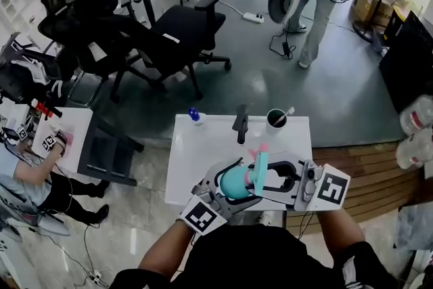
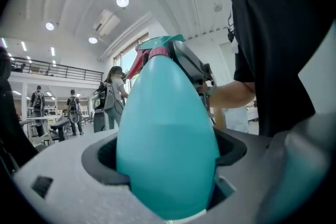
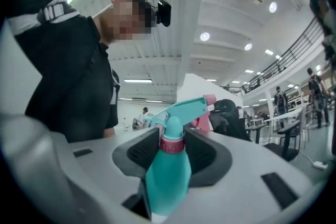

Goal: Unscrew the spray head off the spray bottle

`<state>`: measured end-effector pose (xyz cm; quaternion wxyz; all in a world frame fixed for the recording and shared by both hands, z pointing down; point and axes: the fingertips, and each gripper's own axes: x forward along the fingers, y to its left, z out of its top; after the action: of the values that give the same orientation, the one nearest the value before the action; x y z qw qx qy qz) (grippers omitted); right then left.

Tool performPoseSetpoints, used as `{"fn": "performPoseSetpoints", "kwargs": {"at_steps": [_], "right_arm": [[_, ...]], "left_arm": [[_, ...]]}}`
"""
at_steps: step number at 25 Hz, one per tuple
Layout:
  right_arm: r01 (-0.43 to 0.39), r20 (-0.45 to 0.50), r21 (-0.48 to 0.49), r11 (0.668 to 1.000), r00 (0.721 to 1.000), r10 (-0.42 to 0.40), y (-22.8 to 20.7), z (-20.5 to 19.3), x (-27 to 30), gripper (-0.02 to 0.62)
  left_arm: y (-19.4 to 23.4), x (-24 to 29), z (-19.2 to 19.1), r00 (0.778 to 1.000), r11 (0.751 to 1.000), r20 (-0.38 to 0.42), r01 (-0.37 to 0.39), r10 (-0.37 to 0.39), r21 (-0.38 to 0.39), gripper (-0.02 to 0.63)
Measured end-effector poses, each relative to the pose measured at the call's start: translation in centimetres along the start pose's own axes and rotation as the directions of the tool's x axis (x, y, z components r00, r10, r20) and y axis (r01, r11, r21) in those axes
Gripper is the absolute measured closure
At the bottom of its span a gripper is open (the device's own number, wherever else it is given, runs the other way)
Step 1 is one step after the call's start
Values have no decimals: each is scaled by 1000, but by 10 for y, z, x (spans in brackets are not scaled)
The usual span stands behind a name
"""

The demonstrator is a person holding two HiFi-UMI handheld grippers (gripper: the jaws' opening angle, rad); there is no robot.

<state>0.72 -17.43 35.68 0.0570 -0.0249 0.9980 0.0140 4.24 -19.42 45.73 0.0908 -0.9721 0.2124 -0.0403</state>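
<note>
- The left gripper (image 1: 229, 187) has its jaws closed on the rounded body of the teal plastic spray bottle (image 2: 167, 139). Both dark pads press against the bottle's sides.
- The right gripper (image 1: 265, 179) has its jaws set narrow at the bottle's neck. The pads touch the pink screw collar (image 3: 171, 144) on either side, just under the teal plastic spray head (image 3: 181, 110) with its pink trigger.
- The spray head sits on the bottle, which is held between the two grippers, in front of the person's chest and above the near edge of the small white table (image 1: 203, 152).
- The bottle's wall is opaque, so I cannot tell what it holds.
- At the table's far edge stands a round black cup (image 1: 276, 119), with a thin white stick (image 1: 287, 112) leaning out over its rim.
- Also along that edge are a small blue object (image 1: 194, 115) and a dark upright object (image 1: 241, 124), both too small to identify.
</note>
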Motion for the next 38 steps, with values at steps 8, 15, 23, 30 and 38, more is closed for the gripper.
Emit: {"fn": "performPoseSetpoints", "kwargs": {"at_steps": [8,15,23,30,38], "right_arm": [[378,83,275,884,907,-414,-43,-28,-12,373],[523,16,384,761,820,-572,-70,-42,-21,420],[543,9,311,780,819,-574,-68,-42,-19,455],[424,36,207,882,897,-440,-51,-31,-12,456],[95,26,64,993,995,-97,-6,-9,-4,456]], "left_arm": [[33,8,-54,947,962,-172,-259,271,89,140],[53,8,-62,873,899,-227,-394,431,194,140],[56,4,-62,863,891,-239,-401,446,214,140],[42,-1,-52,921,941,-212,-296,327,163,140],[-1,-3,-20,995,999,-91,40,-37,31,140]]}}
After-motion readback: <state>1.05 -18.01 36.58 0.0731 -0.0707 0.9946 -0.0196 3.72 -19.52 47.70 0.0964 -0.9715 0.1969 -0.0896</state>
